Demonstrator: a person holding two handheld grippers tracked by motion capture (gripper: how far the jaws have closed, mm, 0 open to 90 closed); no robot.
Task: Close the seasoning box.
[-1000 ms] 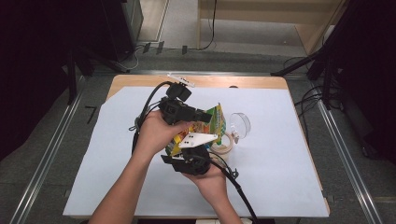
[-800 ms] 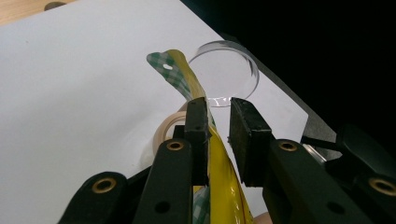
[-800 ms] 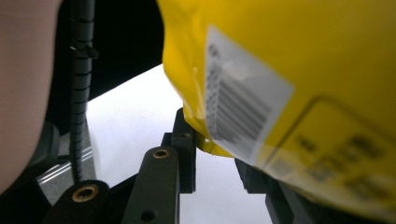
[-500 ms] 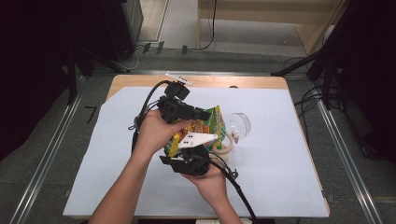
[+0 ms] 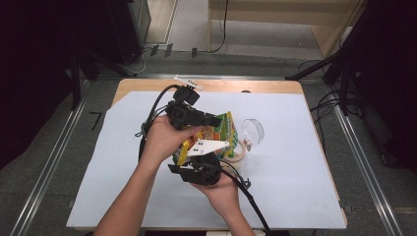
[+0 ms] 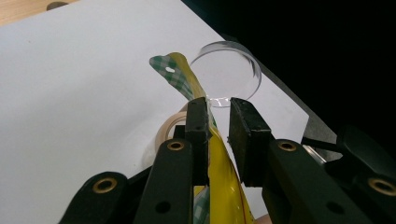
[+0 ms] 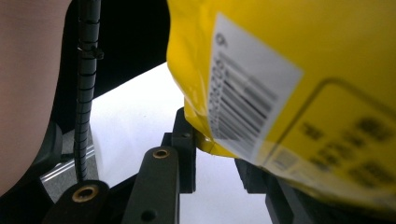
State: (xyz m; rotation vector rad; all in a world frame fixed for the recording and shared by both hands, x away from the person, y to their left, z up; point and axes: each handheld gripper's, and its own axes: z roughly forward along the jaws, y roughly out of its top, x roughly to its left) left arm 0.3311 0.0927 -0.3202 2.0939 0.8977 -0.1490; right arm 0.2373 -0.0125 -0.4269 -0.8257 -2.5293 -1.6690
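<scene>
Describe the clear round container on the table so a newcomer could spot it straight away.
On the white sheet covering the wooden table, look just right of the two grippers and the yellow snack bag between them. The clear round container lies there on its side, touching a beige tape roll. It is the one see-through thing there.

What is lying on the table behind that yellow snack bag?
Behind the yellow snack bag, a clear round lid and a roll of tape lie on the white paper sheet. The bag covers part of the tape roll, so its far side stays hidden.
</scene>
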